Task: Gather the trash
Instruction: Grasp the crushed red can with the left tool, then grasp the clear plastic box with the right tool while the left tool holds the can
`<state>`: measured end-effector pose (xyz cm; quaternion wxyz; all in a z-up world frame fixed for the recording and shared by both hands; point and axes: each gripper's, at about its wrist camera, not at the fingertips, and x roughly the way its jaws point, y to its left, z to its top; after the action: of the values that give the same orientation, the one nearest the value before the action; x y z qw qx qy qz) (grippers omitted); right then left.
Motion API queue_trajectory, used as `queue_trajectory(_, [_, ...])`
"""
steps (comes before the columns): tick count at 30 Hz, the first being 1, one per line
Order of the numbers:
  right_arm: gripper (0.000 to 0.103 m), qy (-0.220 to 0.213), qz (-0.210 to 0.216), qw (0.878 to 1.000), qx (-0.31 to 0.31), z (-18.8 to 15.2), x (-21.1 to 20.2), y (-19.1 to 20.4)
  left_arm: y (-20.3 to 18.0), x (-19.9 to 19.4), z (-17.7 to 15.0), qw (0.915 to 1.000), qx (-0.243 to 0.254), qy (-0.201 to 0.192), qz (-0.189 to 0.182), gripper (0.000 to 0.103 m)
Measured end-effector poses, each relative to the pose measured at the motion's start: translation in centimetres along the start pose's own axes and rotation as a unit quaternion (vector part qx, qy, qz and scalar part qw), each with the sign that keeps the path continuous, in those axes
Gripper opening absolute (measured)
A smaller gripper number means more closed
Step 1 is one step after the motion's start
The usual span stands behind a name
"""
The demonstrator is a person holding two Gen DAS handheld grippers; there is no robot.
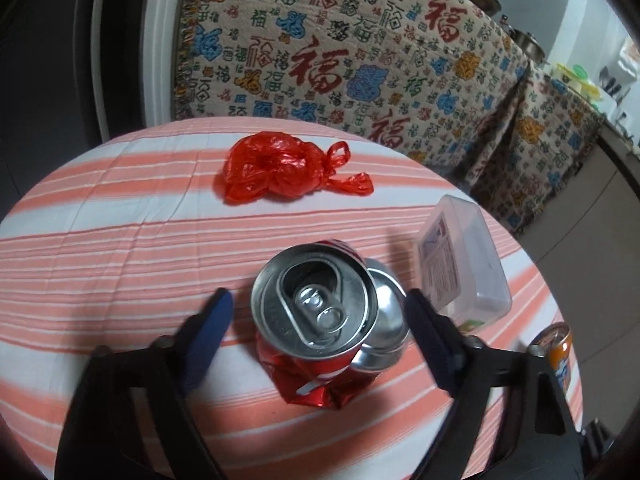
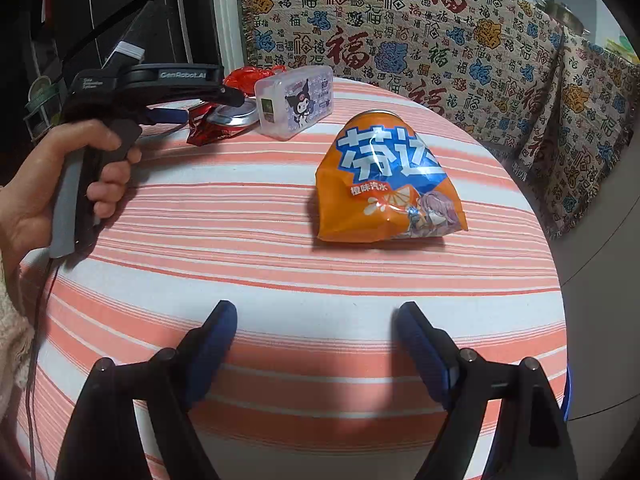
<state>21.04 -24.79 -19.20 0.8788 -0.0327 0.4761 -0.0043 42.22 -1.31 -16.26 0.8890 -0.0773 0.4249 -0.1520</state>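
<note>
A crushed red soda can stands on the striped table with its silver top facing me. It sits between the fingers of my left gripper, which is open: a gap shows at the left pad, and the right pad is close to the can's rim. A knotted red plastic bag lies farther back. In the right wrist view my right gripper is open and empty over the tablecloth. A crushed orange soda can lies ahead of it, slightly right. A hand holds the left gripper at the red can.
A clear plastic box with a cartoon sticker lies right beside the red can. A patterned blanket covers furniture behind the round table. The table edge drops off to the right. Kitchen items sit at the far right.
</note>
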Motion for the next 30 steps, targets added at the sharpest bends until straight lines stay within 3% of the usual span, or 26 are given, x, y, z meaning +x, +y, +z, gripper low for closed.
queue_trajectory(1, [0.085,0.0,0.0,1.0,0.0,0.0,0.0,0.0,-0.2,0.1,-0.1,1.0,0.006,0.003,0.0,0.056])
queue_trajectory(2, [0.085,0.0,0.0,1.0,0.0,0.0,0.0,0.0,-0.4,0.2,-0.3,0.9999,0.013,0.006,-0.001,0.054])
queue_trajectory(7, [0.085,-0.001,0.0,1.0,0.0,0.0,0.0,0.0,-0.3,-2.0,-1.5,0.9998,0.018,-0.009,0.009,0.053])
queue_trajectory(14, [0.085,-0.002,0.001,1.0,0.001,-0.1,0.0,0.0,0.5,-7.1,-5.4,0.9988,0.031,0.0,0.037,0.053])
queue_trajectory(22, [0.085,-0.004,0.005,1.0,0.004,-0.2,0.2,0.0,1.6,-12.9,-10.6,0.9985,-0.001,-0.004,0.055,0.053])
queue_trajectory(26, [0.085,-0.014,0.032,0.999,0.033,-0.7,-0.6,-1.2,2.1,-14.2,-13.1,0.9981,-0.022,-0.009,0.057,0.054])
queue_trajectory(30, [0.085,-0.029,0.047,0.996,0.075,-2.1,-2.1,-3.9,2.2,-14.1,-13.6,0.9979,-0.009,-0.011,0.063,0.054])
